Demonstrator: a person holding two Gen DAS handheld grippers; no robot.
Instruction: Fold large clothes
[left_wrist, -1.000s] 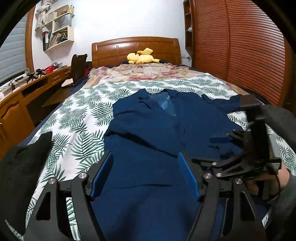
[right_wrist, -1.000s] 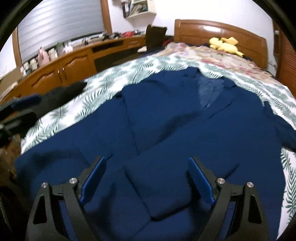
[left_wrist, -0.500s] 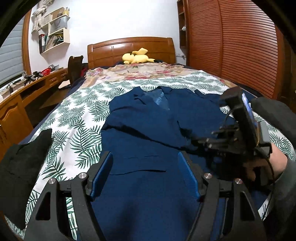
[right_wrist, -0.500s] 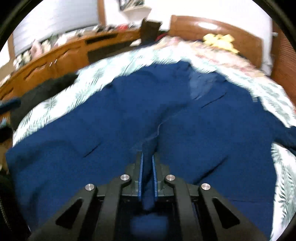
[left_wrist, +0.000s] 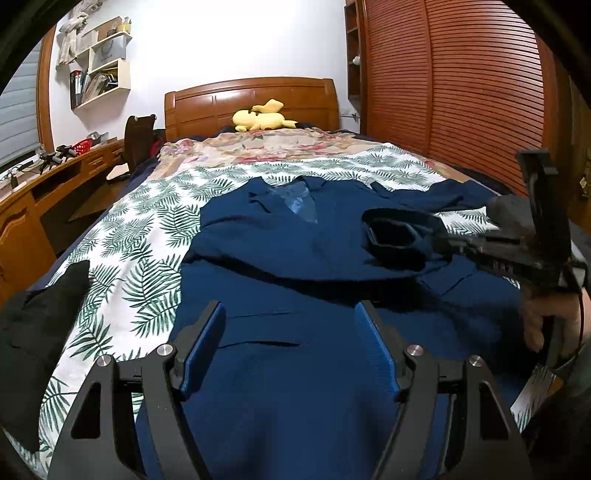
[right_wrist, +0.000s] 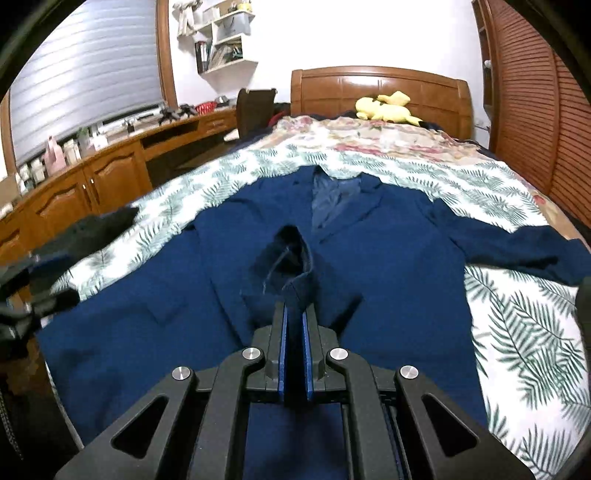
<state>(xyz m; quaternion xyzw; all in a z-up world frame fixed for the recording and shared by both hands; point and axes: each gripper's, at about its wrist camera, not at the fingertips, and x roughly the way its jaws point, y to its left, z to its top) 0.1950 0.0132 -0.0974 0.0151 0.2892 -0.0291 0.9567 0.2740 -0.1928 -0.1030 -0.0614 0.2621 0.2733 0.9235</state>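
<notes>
- Since a second ago, the right gripper (right_wrist: 294, 317) has gone from spread jaws hovering over the cloth to jaws pinched tight on a fold of it; half a second ago the pinch sat low, and now the sleeve cuff (right_wrist: 291, 251) hangs lifted ahead of the jaws, its dark opening facing the camera.
- Spread flat on the bed (left_wrist: 147, 221), the navy jacket (left_wrist: 295, 369) lies with its collar toward the headboard (left_wrist: 251, 99) and its hem toward the person, so its long axis runs straight away from both grippers.
- One sleeve (right_wrist: 517, 251) trails off over the leaf-print cover on the right side.
- Seen from the left wrist, the right gripper (left_wrist: 424, 243) carries the raised cuff over the jacket's chest, to the right of the centre line.
- Low over the hem-side panel, the left gripper (left_wrist: 291, 350) has its jaws wide and nothing between them.
- As a judgement, the held sleeve needs laying across or down the body, and the right hand is the nearer for that; the left could pin the near panel.
- A yellow plush toy (left_wrist: 260, 116) rests by the headboard, well apart.
</notes>
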